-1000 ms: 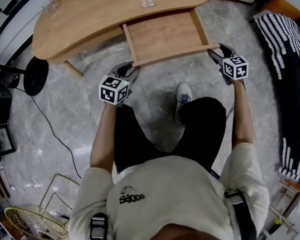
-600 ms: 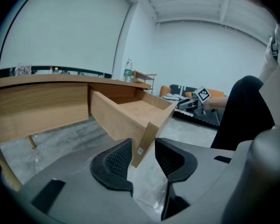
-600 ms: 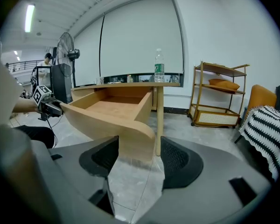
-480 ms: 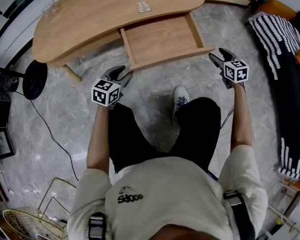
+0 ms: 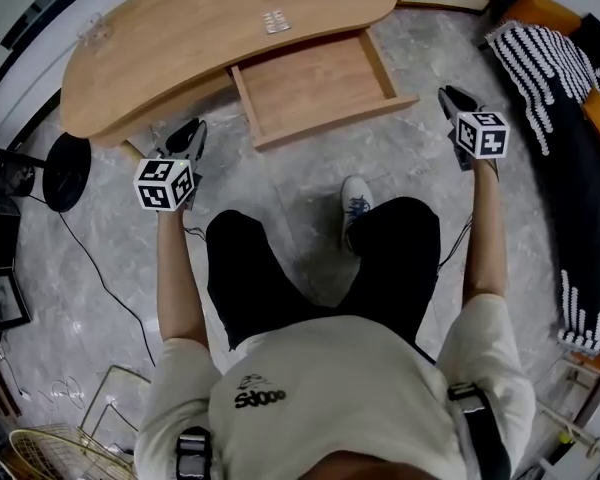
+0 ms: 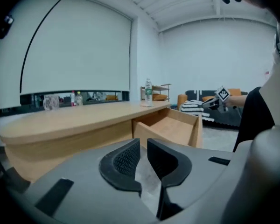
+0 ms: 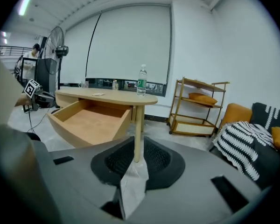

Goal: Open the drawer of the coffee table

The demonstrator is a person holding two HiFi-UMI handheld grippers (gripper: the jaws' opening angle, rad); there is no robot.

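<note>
The light wooden coffee table (image 5: 180,28) has its drawer (image 5: 315,83) pulled out toward me, and the drawer is empty. My left gripper (image 5: 195,128) hovers to the left of the drawer, off the table's near edge, touching nothing. My right gripper (image 5: 450,95) hangs to the right of the drawer's front corner, also free. In the left gripper view the jaws (image 6: 143,146) have just been closing, leaving a narrow gap with nothing in it. The right gripper's jaws (image 7: 139,153) have closed likewise to a narrow empty gap, with the open drawer (image 7: 88,120) ahead to the left.
A fan base (image 5: 68,163) and its cable lie on the marble floor at the left. A striped blanket (image 5: 560,98) covers a sofa at the right. A water bottle (image 7: 142,80) stands on the table, and a wooden shelf (image 7: 196,106) is behind it. My shoe (image 5: 357,200) is below the drawer.
Both grippers have come off the drawer's front edge. The left one swung out to the left and the right one drew off to the right. The drawer stays open.
</note>
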